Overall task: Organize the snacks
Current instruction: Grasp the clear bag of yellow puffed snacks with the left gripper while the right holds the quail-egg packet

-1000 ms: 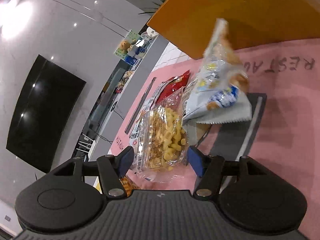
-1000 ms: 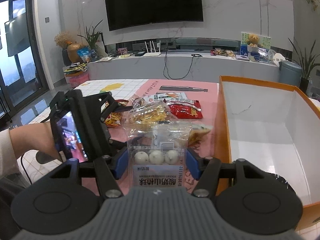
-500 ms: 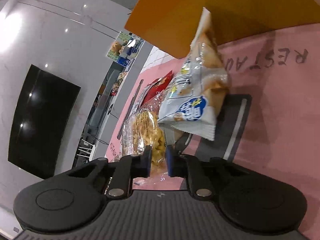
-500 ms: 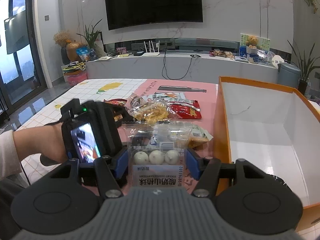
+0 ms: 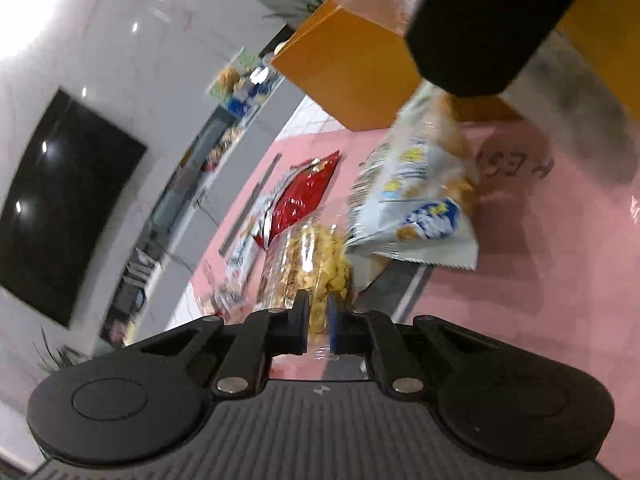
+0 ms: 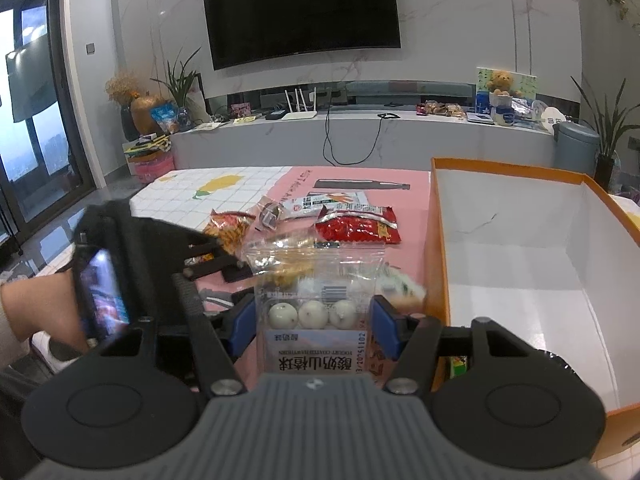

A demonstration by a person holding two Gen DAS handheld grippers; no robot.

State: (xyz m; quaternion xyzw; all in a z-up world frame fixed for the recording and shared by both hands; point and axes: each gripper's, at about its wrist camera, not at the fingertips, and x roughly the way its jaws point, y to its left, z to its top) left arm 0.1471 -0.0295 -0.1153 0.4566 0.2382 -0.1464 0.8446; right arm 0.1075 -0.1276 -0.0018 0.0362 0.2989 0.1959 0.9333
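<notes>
Left claw (image 5: pixel 318 316) is clamped down on the clear bag of yellow snacks (image 5: pixel 316 264), just over the pink desk (image 5: pixel 540 280) beside the blue-and-white chip bag (image 5: pixel 416 204). Right claw (image 6: pixel 312 320) pinches the clear pack of white yogurt balls (image 6: pixel 310 312) between its blue pads, right next to the orange box (image 6: pixel 436 240), whose white inside is bare.

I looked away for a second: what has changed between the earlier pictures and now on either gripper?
The left gripper has closed on the clear bag of yellow snacks, which sat between its open fingers a second ago, and has begun lifting it. The right gripper still holds the pack of white balls beside the orange box, unmoved.
</notes>
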